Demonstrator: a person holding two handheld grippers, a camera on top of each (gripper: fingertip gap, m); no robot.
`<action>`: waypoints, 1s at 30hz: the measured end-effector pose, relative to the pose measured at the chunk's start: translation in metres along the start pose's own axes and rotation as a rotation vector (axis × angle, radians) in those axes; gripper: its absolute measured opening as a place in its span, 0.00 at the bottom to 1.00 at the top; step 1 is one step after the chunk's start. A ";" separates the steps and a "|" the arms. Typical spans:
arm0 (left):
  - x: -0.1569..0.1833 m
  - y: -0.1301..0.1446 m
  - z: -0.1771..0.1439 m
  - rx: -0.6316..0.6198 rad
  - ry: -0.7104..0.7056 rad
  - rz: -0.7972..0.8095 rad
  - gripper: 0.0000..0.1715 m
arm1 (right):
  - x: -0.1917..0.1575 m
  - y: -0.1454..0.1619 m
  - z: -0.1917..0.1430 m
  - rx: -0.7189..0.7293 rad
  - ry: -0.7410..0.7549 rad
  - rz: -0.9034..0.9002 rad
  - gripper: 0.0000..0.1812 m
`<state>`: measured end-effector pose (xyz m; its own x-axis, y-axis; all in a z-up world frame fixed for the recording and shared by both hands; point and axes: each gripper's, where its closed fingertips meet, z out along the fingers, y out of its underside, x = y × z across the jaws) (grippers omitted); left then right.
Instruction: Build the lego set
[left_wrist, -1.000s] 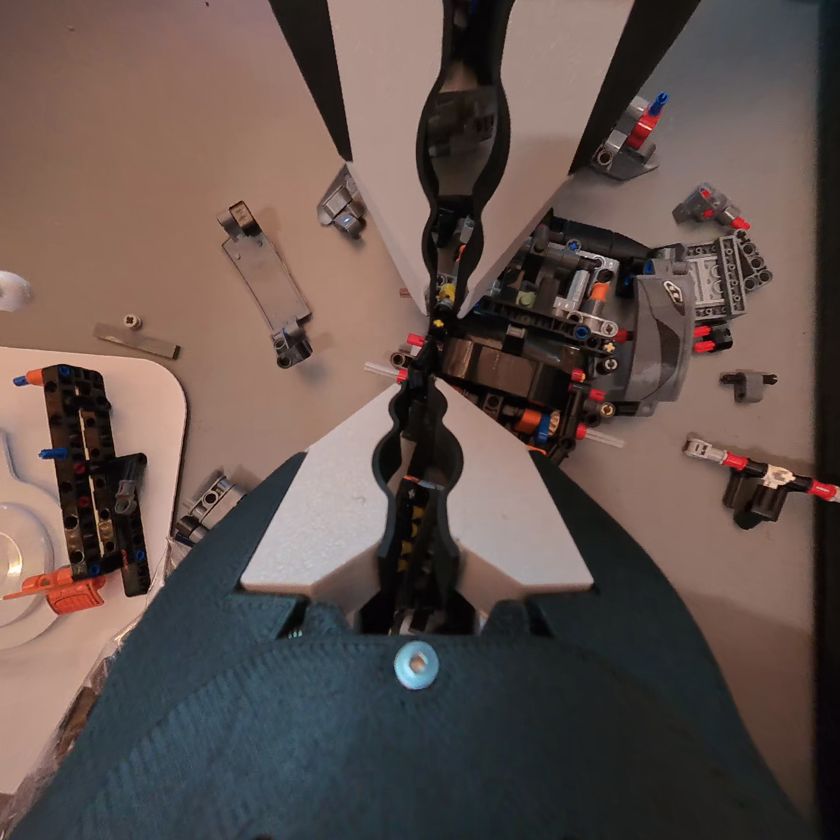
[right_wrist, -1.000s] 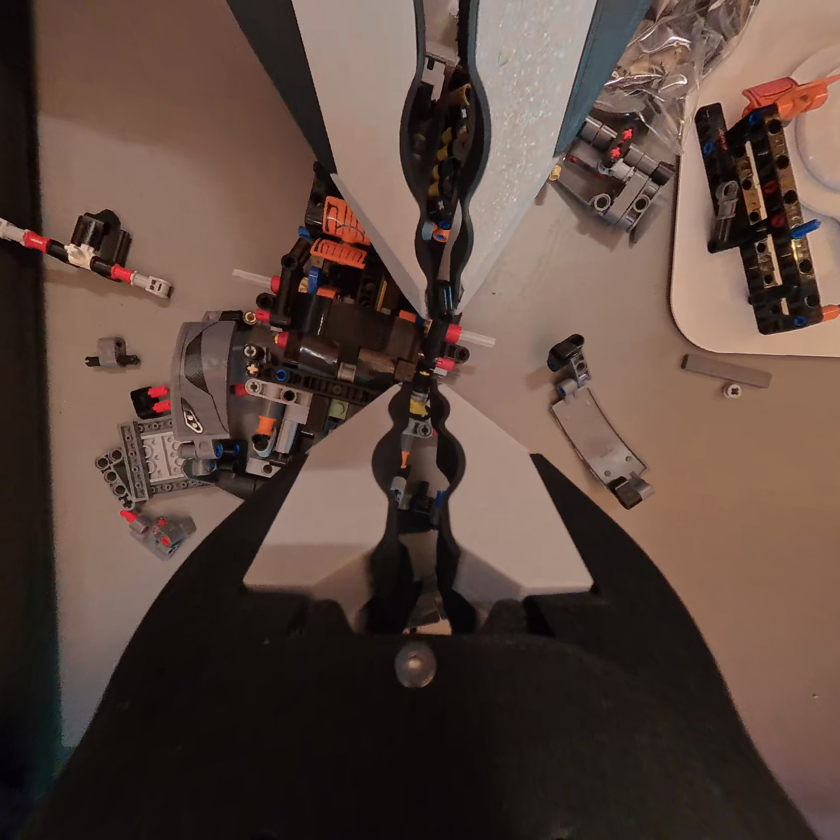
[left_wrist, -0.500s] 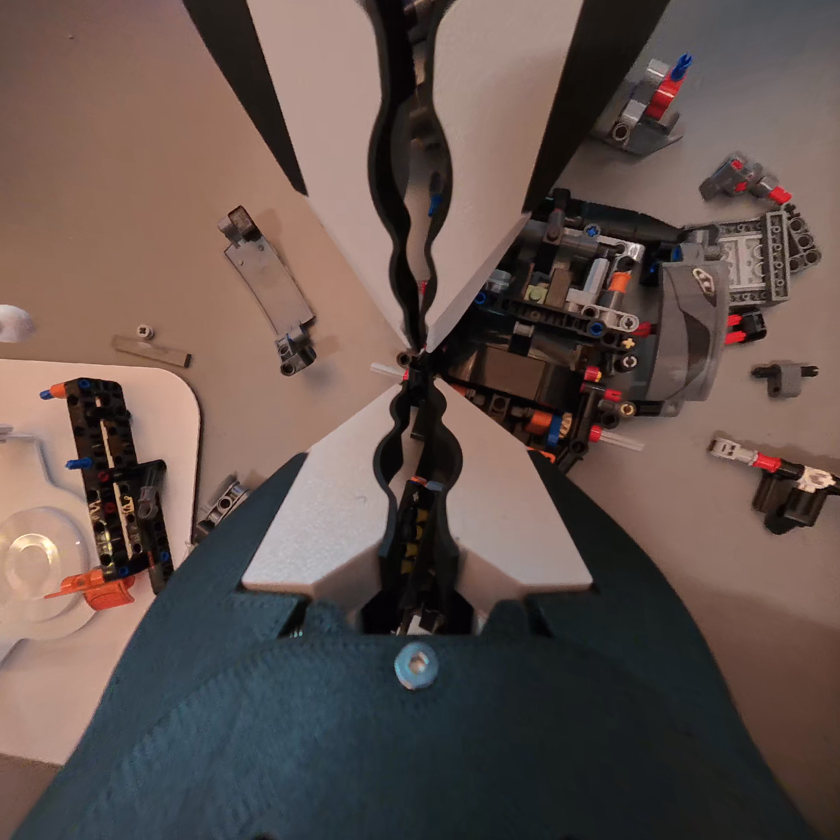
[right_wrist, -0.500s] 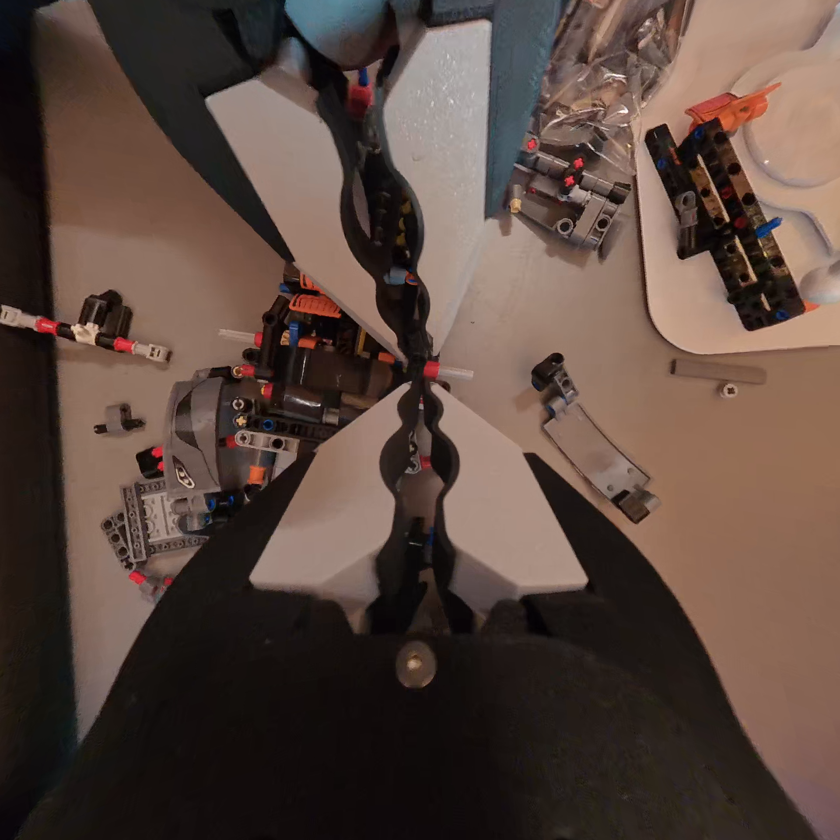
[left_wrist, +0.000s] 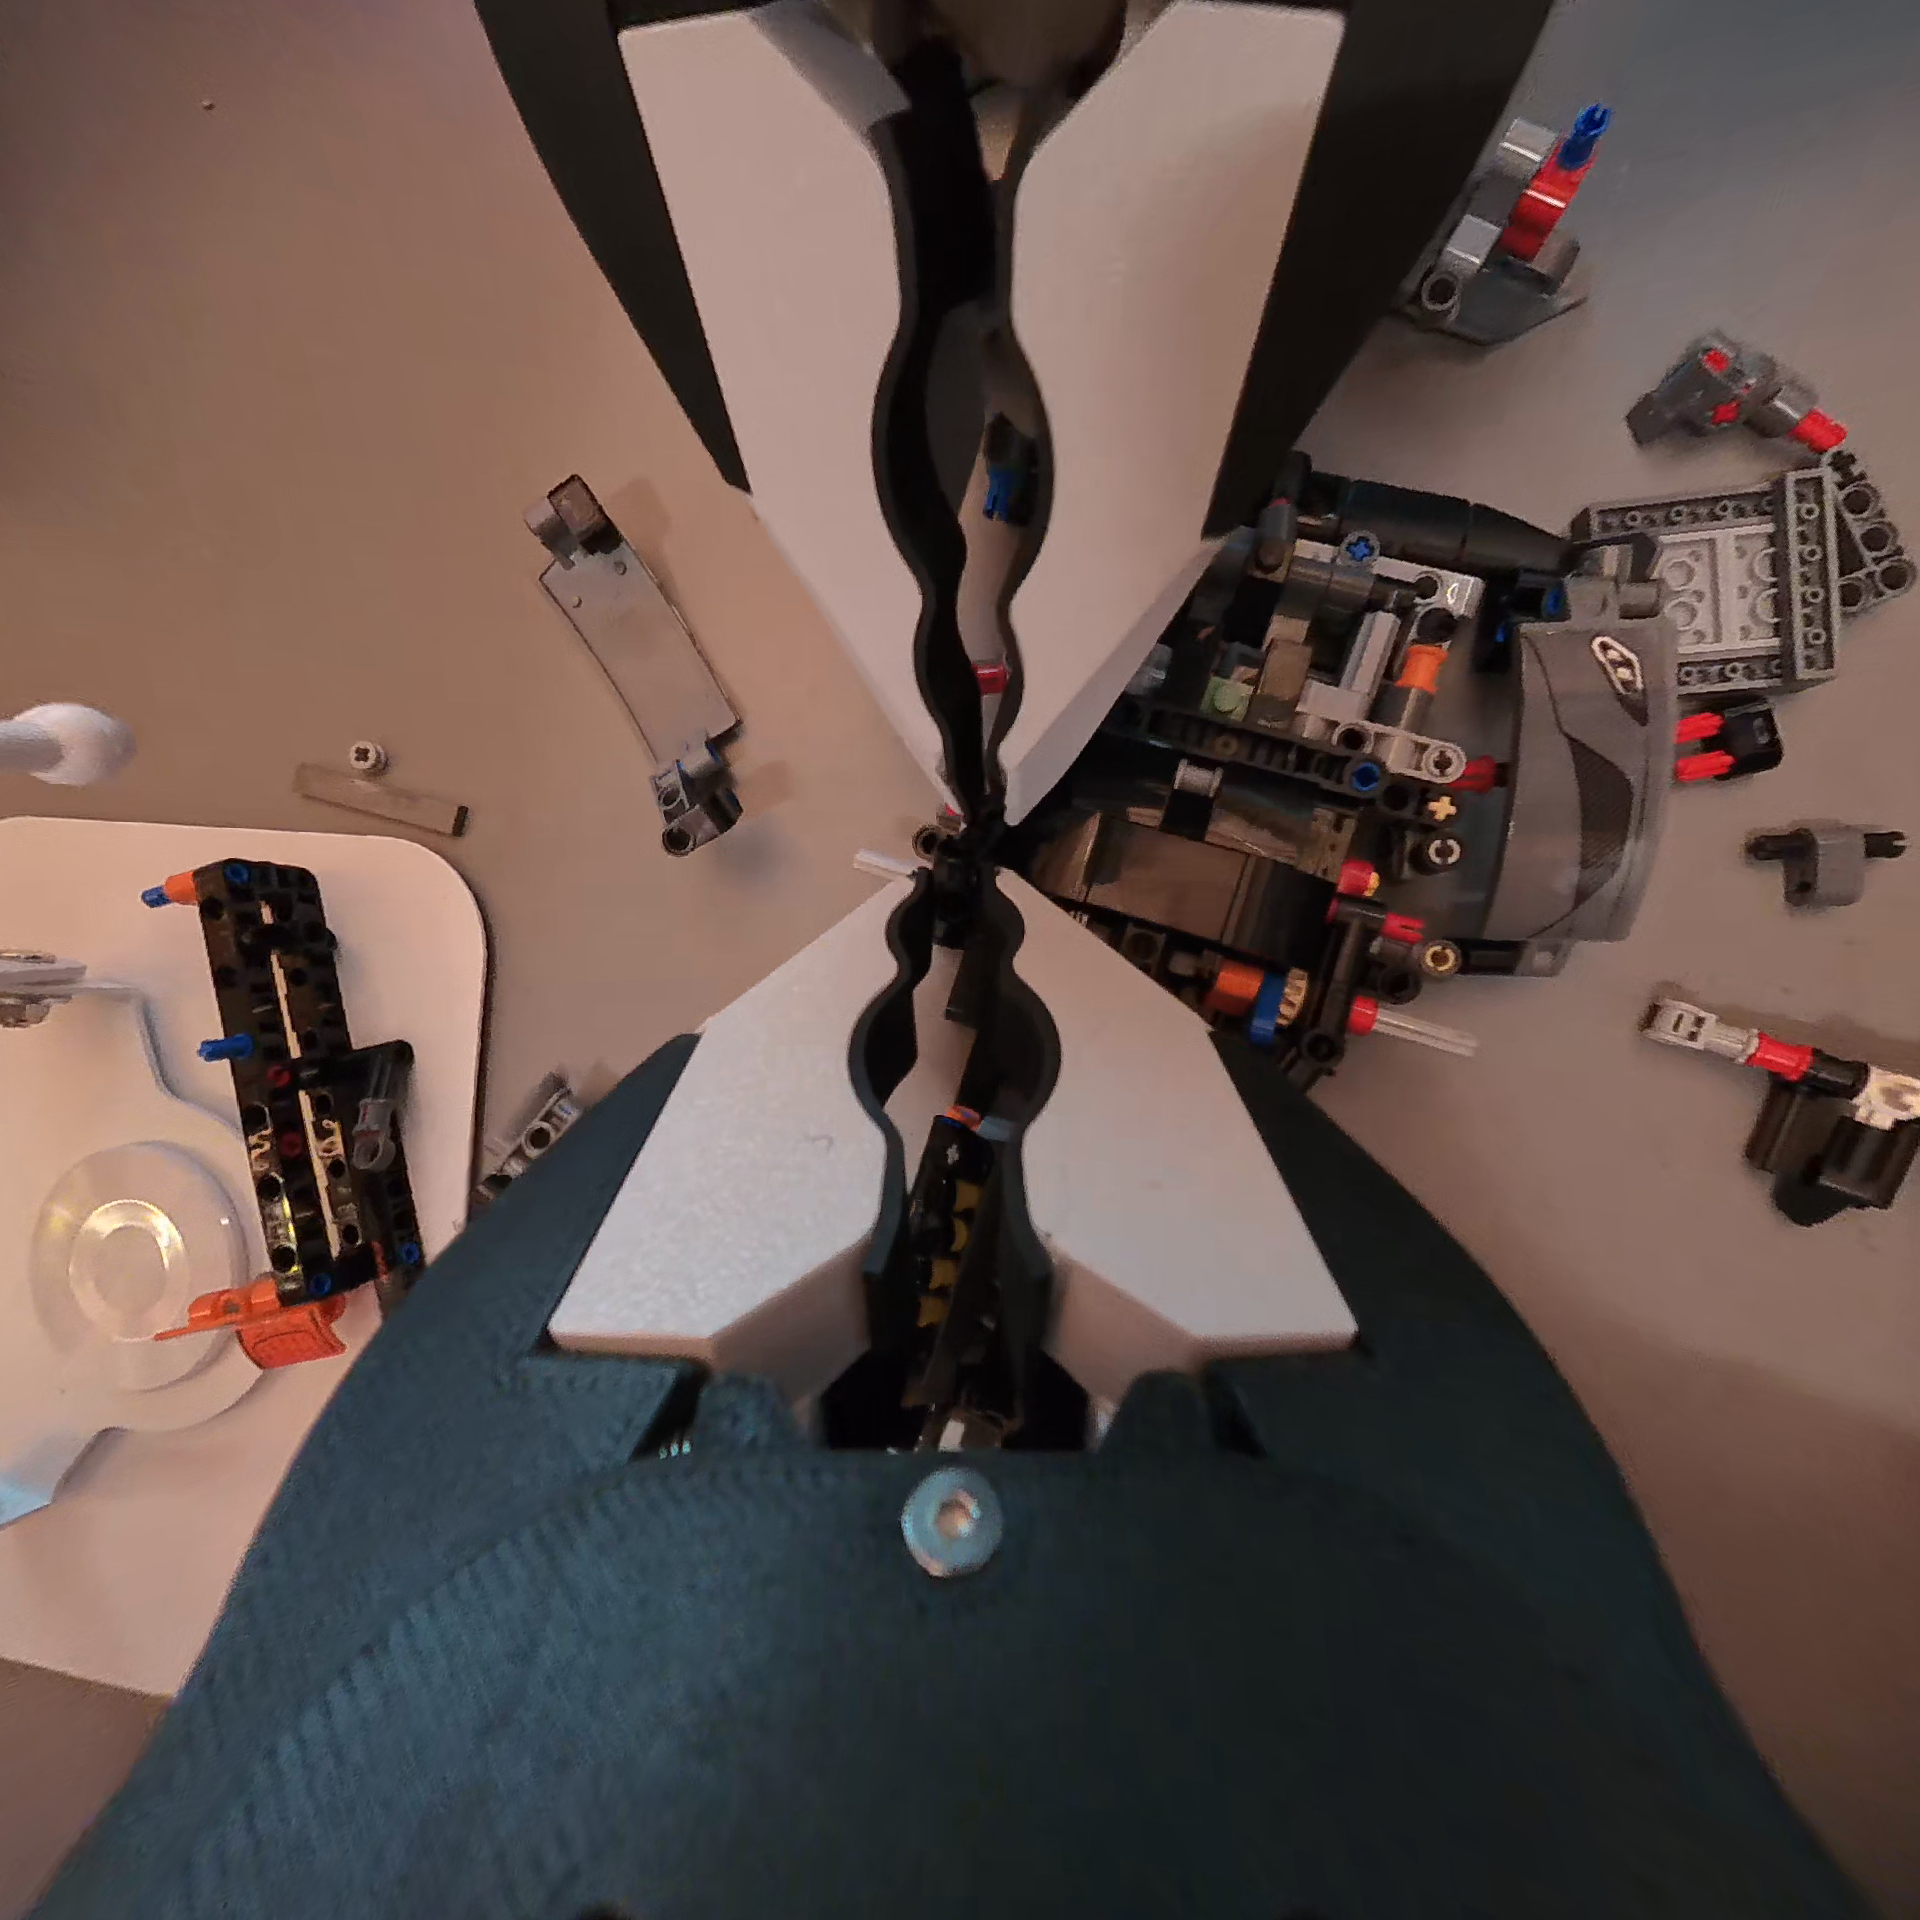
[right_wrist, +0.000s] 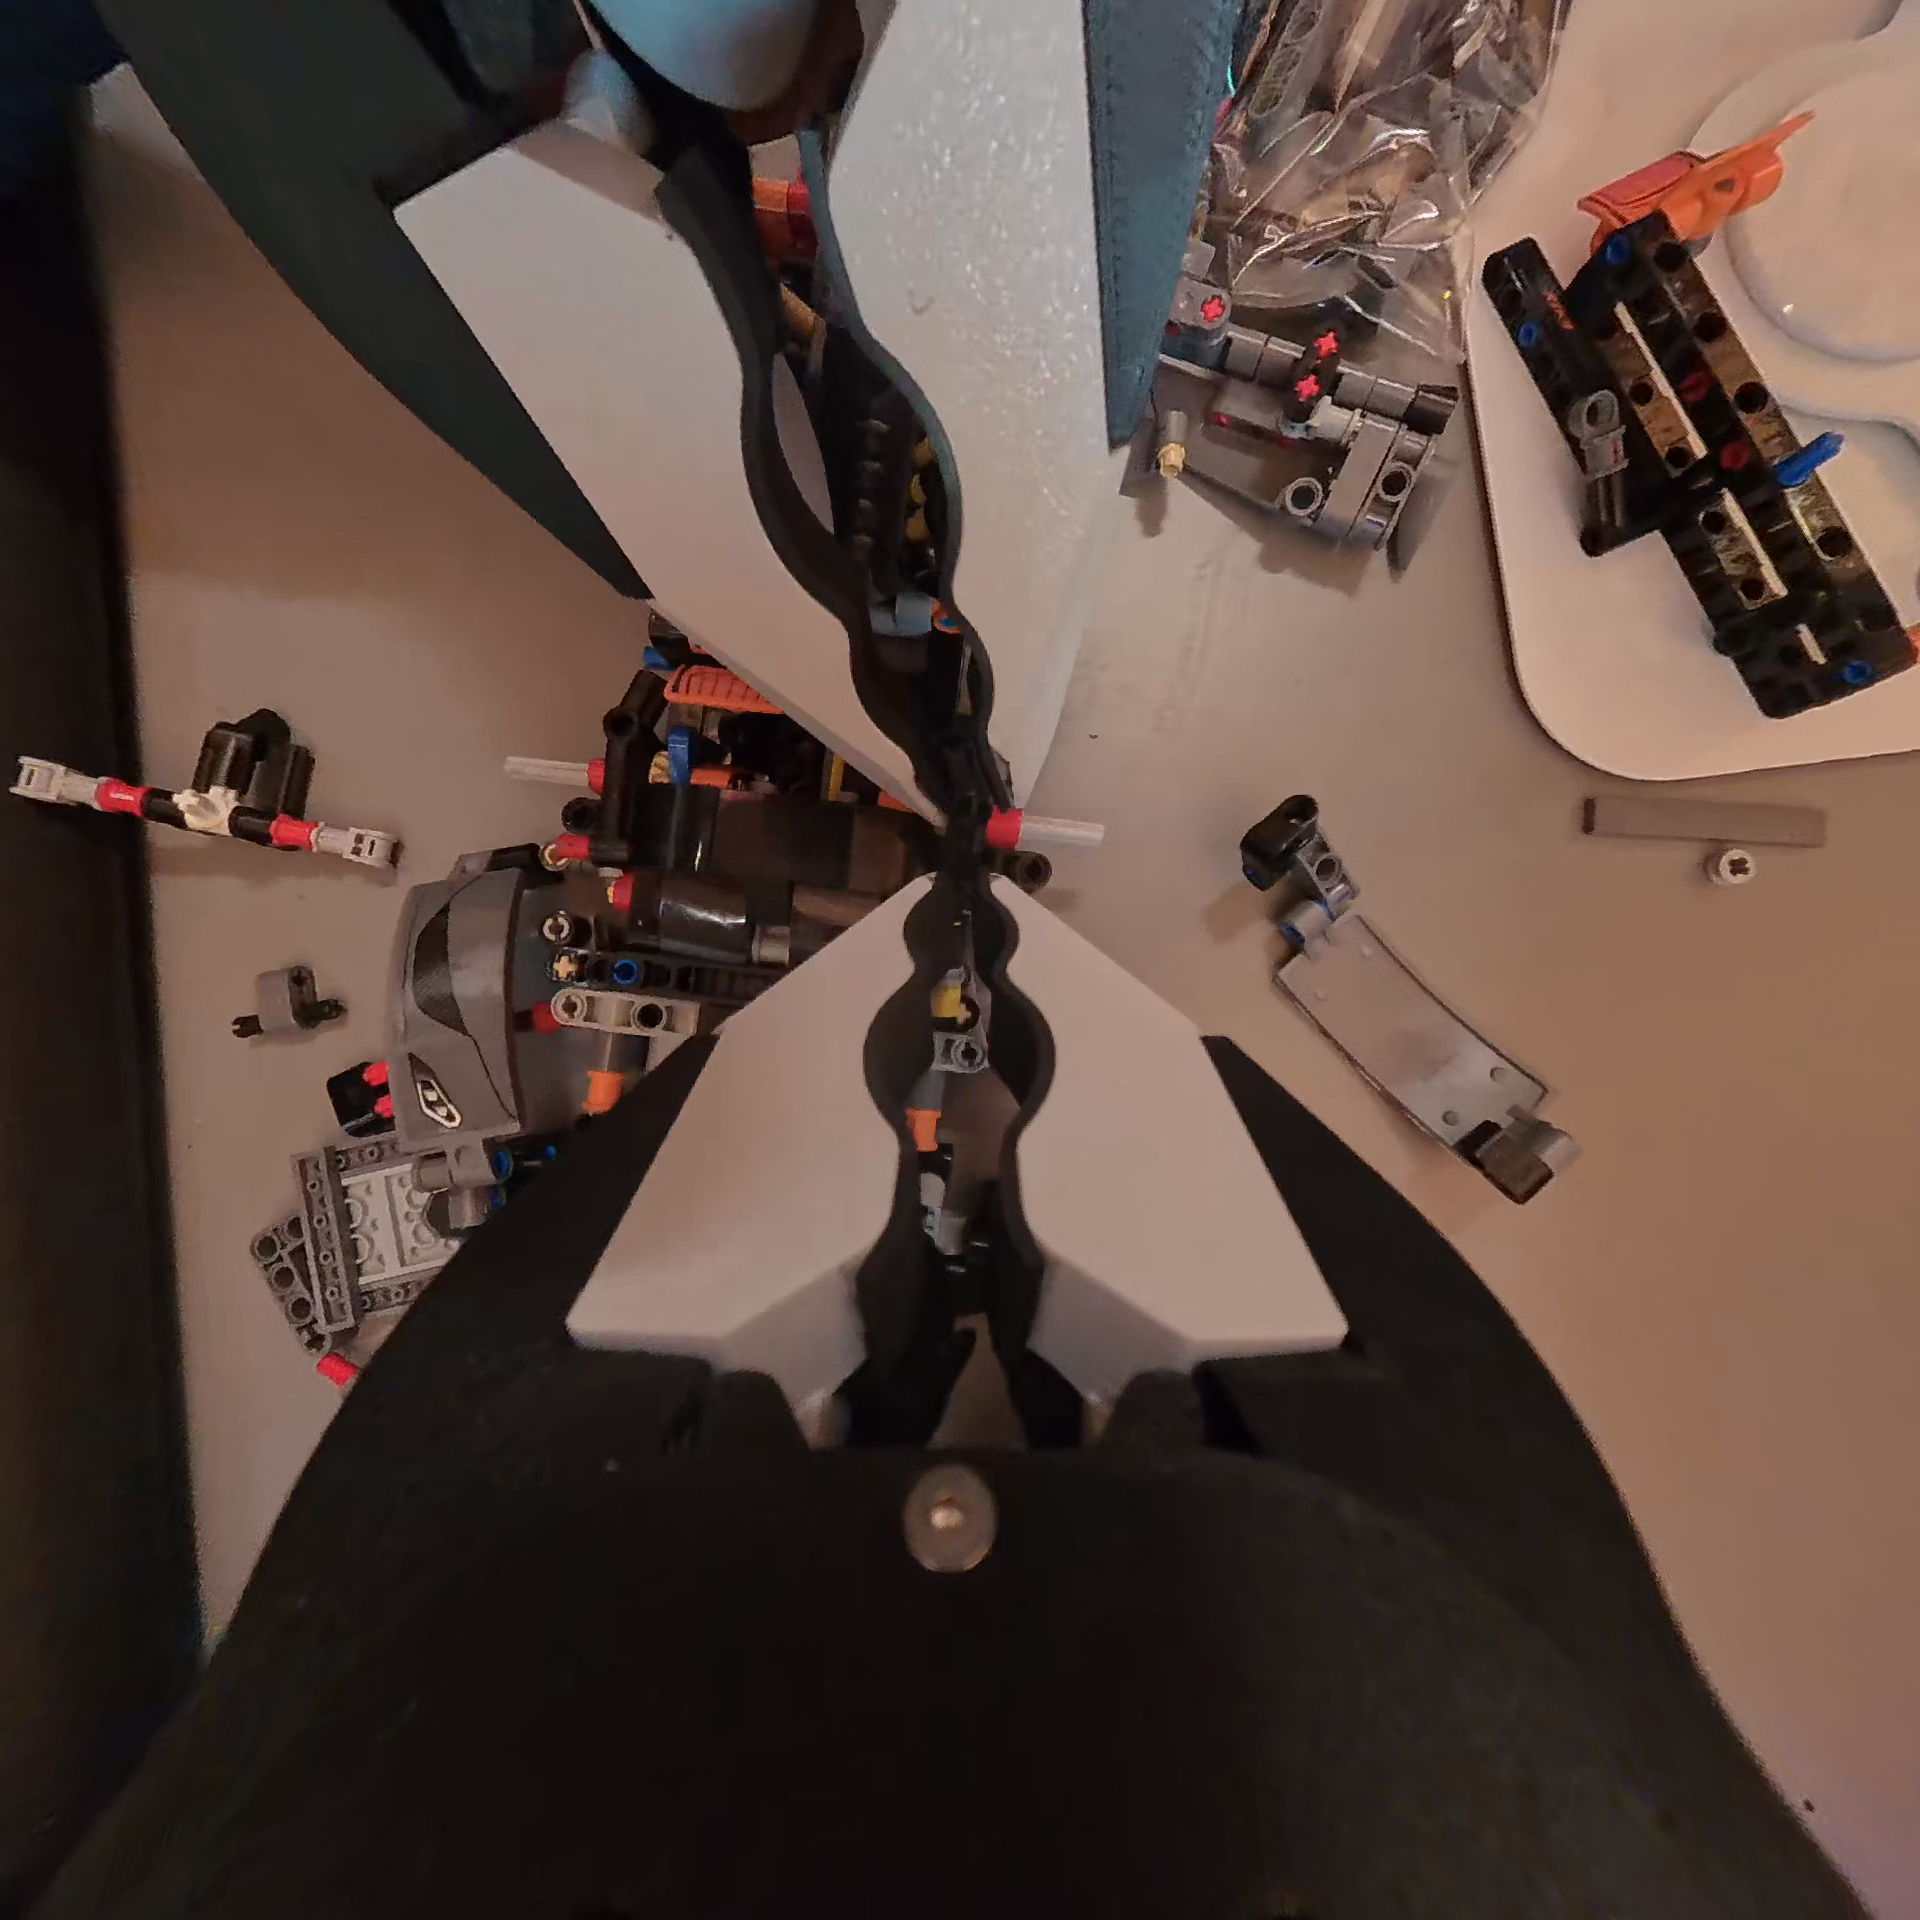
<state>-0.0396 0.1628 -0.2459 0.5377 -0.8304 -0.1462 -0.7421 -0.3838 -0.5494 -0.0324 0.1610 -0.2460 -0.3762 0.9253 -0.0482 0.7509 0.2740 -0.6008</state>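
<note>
The half-built dark grey and black lego model (left_wrist: 1299, 810) lies on the grey table, with red, blue and orange pins showing; it also shows in the right wrist view (right_wrist: 707, 904). My teal left gripper (left_wrist: 961, 894) is shut on a black part at the model's near end. My black right gripper (right_wrist: 961, 883) is shut on that same end from the opposite side. The two sets of fingertips meet tip to tip. The right gripper enters the left wrist view from above (left_wrist: 971, 821), and the left gripper enters the right wrist view from above (right_wrist: 961, 810). The gripped part is mostly hidden.
A white tray (left_wrist: 436, 935) holds a black beam frame (left_wrist: 301, 1081) with an orange piece. Loose parts lie around: a curved grey panel (left_wrist: 634, 644), a grey plate assembly (left_wrist: 1756, 571), an axle with red connectors (left_wrist: 1787, 1060), a grey tile (left_wrist: 379, 800). A plastic bag (right_wrist: 1351, 156) lies beyond a grey sub-assembly (right_wrist: 1309, 436). My left and right fingertips are right by each other. The grey tile (left_wrist: 379, 800) is about equally far from each gripper, around 15 cm. It turns up in the right wrist view (right_wrist: 1696, 821) as well.
Both grippers stay shut at the model's end. Their angle to each other has changed: the right gripper swung in the left view, and the left gripper leaned left in the right view.
</note>
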 end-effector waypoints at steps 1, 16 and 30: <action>0.000 0.000 0.000 -0.010 -0.003 0.000 0.03 | 0.000 0.000 0.000 -0.003 0.005 -0.008 0.00; -0.001 0.009 -0.010 -0.023 -0.009 0.024 0.02 | -0.003 0.001 0.004 0.049 0.003 -0.061 0.00; -0.019 0.045 0.001 -0.106 -0.003 -0.168 0.11 | -0.003 0.002 -0.003 0.075 0.010 -0.088 0.00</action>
<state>-0.0832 0.1616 -0.2684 0.6587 -0.7499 -0.0621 -0.6795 -0.5574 -0.4770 -0.0285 0.1595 -0.2448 -0.4330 0.9012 0.0154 0.6722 0.3343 -0.6606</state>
